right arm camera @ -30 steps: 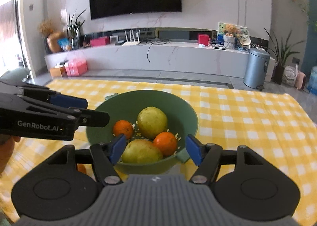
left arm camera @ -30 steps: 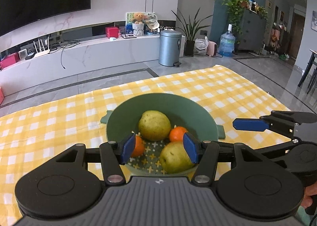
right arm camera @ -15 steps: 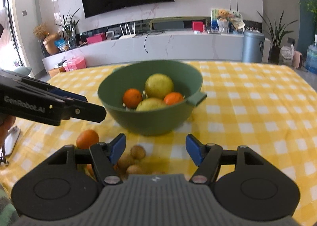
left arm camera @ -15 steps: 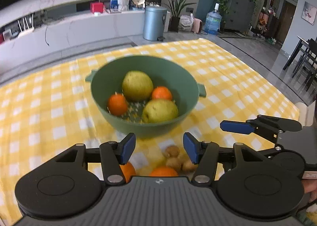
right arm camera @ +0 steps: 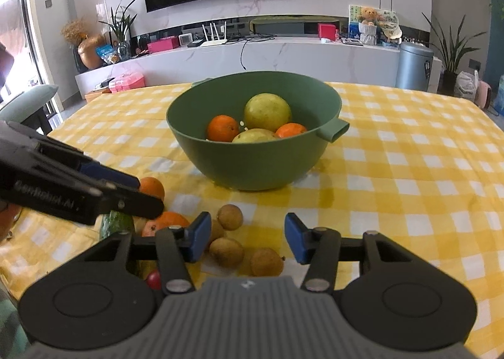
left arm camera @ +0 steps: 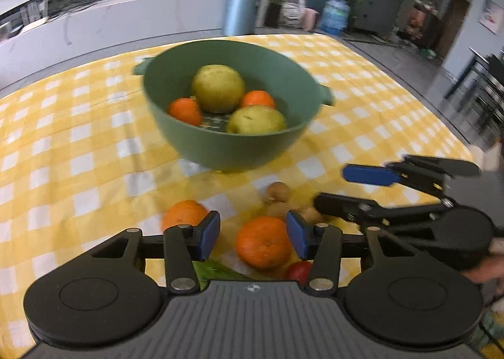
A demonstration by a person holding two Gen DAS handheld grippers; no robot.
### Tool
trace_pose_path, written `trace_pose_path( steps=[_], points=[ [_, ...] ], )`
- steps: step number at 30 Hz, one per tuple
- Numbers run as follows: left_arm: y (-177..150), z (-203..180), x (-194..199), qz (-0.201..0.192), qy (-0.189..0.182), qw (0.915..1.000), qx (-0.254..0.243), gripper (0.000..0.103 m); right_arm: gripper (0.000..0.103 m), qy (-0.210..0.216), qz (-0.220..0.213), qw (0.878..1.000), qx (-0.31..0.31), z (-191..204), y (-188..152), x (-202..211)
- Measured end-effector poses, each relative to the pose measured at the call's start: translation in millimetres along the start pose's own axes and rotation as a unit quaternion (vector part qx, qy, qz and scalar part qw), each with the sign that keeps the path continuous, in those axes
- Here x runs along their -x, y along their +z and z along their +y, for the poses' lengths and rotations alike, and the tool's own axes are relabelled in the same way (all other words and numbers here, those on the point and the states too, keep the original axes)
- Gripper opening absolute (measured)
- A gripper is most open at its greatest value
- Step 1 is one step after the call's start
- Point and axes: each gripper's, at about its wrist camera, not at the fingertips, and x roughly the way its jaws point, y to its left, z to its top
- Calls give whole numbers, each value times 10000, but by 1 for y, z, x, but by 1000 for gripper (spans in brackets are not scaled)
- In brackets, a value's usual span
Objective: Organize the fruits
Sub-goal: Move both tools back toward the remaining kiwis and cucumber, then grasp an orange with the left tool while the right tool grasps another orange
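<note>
A green bowl on the yellow checked cloth holds two yellow-green pears and two oranges. In front of it lie loose fruits: an orange between my left gripper's fingers, another orange to its left, several small brown fruits, a small red fruit and a green one. My left gripper is open over the loose orange, not closed on it. My right gripper is open and empty above the brown fruits.
The table's right edge drops to the floor. A white TV bench and a grey bin stand beyond the table. Each gripper shows in the other's view, close beside it.
Both grippers have pulled back and down from over the bowl toward the table's near side. The loose fruits in front of the bowl have come into view.
</note>
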Motion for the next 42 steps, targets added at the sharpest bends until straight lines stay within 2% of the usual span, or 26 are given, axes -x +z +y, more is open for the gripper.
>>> trace_pose_path(
  steps=[3,6,12,17,21,28,31,42],
  points=[
    [-2,-6,-2,42,193,9996,-198,55,48,0,15,9998,-174,-5,0,0],
    [-2,1,-1,30,294,9995,-72,55,48,95,-66,9998,-165,-3,0,3],
    [-1,22,4,99,525,9983,216,55,44,510,-200,9976,413,24,0,2],
    [-2,35,5,147,654,9969,421,55,42,745,-108,9931,900,49,-3,-7],
    [-3,38,7,109,641,9969,449,55,40,701,-10,9905,1184,59,-7,-14],
    [-4,38,6,155,651,9970,390,55,39,795,124,9896,1193,60,-6,-25],
    [-4,37,3,178,615,9974,340,55,46,726,220,9874,1387,65,-10,-28],
    [-5,33,-8,180,767,9968,141,55,43,640,-8,9894,1302,60,-11,-19]
  ],
)
